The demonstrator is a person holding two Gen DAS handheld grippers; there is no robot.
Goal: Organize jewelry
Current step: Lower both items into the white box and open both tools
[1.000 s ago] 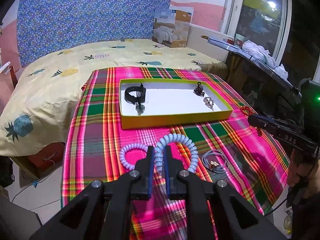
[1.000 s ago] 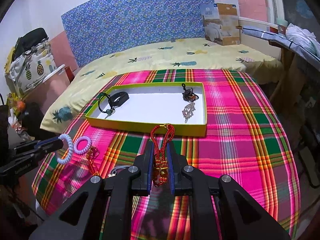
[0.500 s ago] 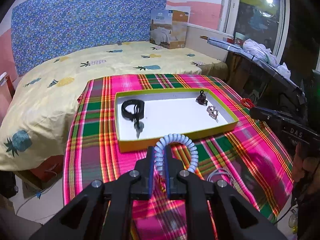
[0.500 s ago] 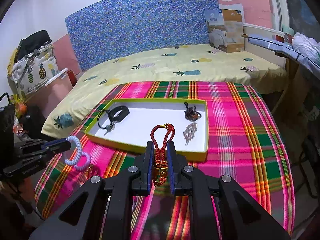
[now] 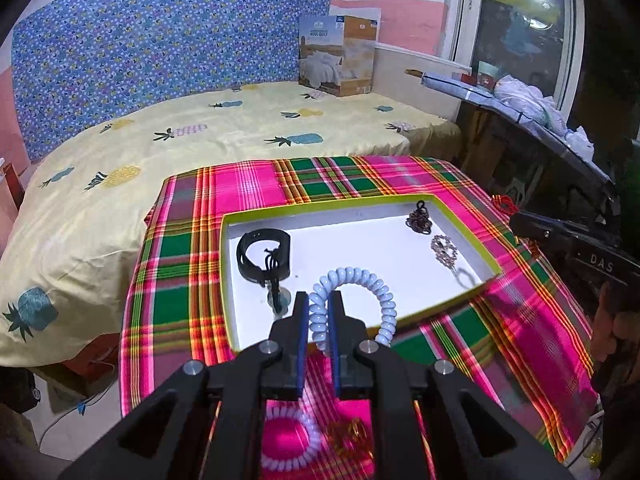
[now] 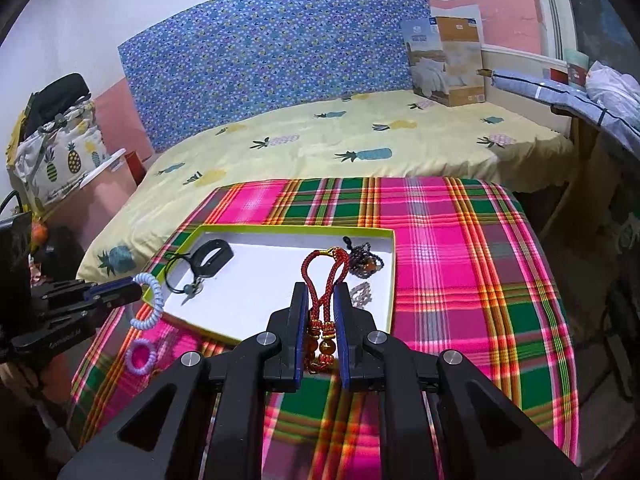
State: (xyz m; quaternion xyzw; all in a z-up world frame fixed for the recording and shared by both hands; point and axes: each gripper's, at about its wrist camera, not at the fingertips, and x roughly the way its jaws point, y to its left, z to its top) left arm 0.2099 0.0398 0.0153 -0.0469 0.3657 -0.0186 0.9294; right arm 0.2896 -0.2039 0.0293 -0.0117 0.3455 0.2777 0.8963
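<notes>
My left gripper is shut on a pale blue spiral hair tie and holds it over the near edge of the yellow-rimmed white tray. My right gripper is shut on a red braided cord charm with amber beads, held above the tray's near right part. In the tray lie a black band, a dark bead bracelet and a silvery chain.
A purple spiral hair tie and a red-gold charm lie on the pink plaid cloth in front of the tray. A bed with a pineapple sheet is behind. A dark table stands to the right.
Both grippers have lifted and moved forward with their items, from above the cloth to over the tray's near edge. The purple hair tie stays on the cloth below.
</notes>
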